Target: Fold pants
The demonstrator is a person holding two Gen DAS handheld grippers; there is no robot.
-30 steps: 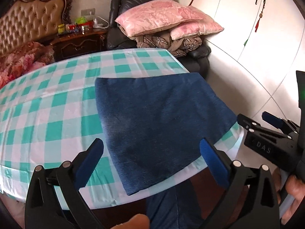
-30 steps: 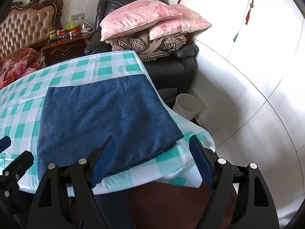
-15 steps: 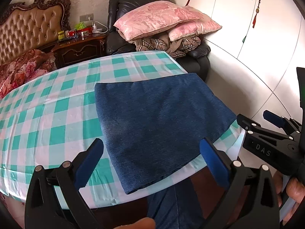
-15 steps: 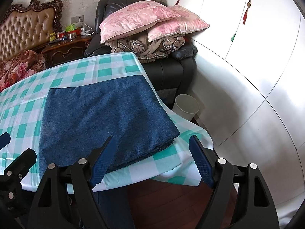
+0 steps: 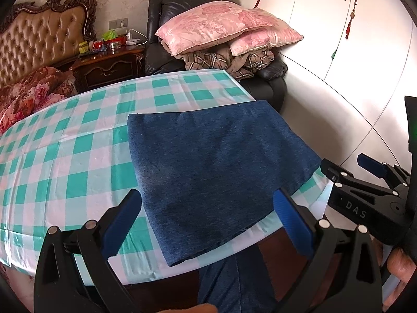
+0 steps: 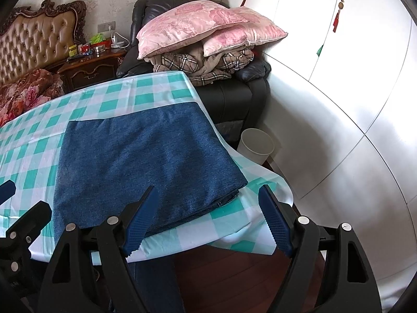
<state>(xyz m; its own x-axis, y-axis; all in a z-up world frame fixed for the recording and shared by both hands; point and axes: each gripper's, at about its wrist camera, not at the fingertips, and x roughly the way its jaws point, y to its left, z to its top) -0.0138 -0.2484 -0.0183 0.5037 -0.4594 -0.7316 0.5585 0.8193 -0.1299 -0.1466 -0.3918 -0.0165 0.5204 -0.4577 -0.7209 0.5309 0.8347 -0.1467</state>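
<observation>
The dark blue pants (image 5: 216, 167) lie folded into a flat rectangle on the table with the green-and-white checked cloth (image 5: 65, 156); they also show in the right wrist view (image 6: 140, 161). My left gripper (image 5: 208, 214) is open and empty, held back over the near table edge, above the pants' near edge. My right gripper (image 6: 206, 219) is open and empty, at the pants' near right corner. The right gripper also shows at the right edge of the left wrist view (image 5: 370, 182).
A black armchair (image 6: 234, 94) piled with pink pillows (image 6: 198, 26) and plaid blankets stands behind the table. A white bin (image 6: 256, 144) sits on the floor at the right. A bed (image 5: 34, 52) and a nightstand (image 5: 109, 65) are at back left. White wardrobe doors (image 6: 338, 78) are on the right.
Both grippers have drawn back and up a little from the table, so the pants look slightly farther away. Both stay open. The pants have not moved.
</observation>
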